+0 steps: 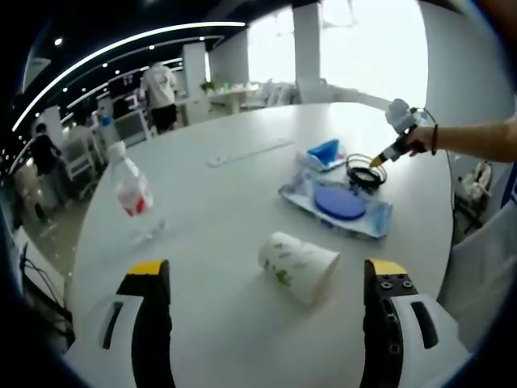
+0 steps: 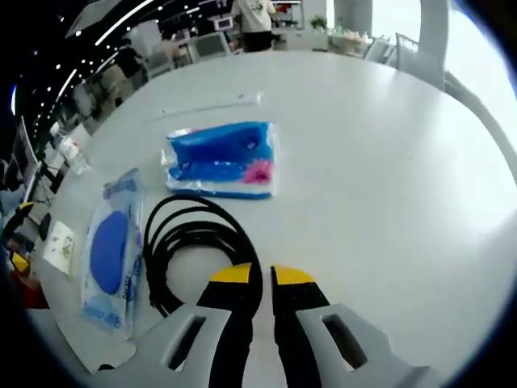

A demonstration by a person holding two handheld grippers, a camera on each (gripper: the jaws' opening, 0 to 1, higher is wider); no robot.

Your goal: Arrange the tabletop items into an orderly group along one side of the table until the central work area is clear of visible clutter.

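One cable coil (image 2: 194, 238) partly hidden behind right gripper (image 2: 262, 275) jaws

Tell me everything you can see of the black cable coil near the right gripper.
The black cable is a thin, glossy cord wound into several loose loops, lying flat on the white table. It sits between the flat blue-and-clear packet and the right gripper, whose near-shut jaws reach its loop; contact is unclear. In the left gripper view it lies beyond that packet.

bottle (image 2: 71, 153) small, blurred at view's edge
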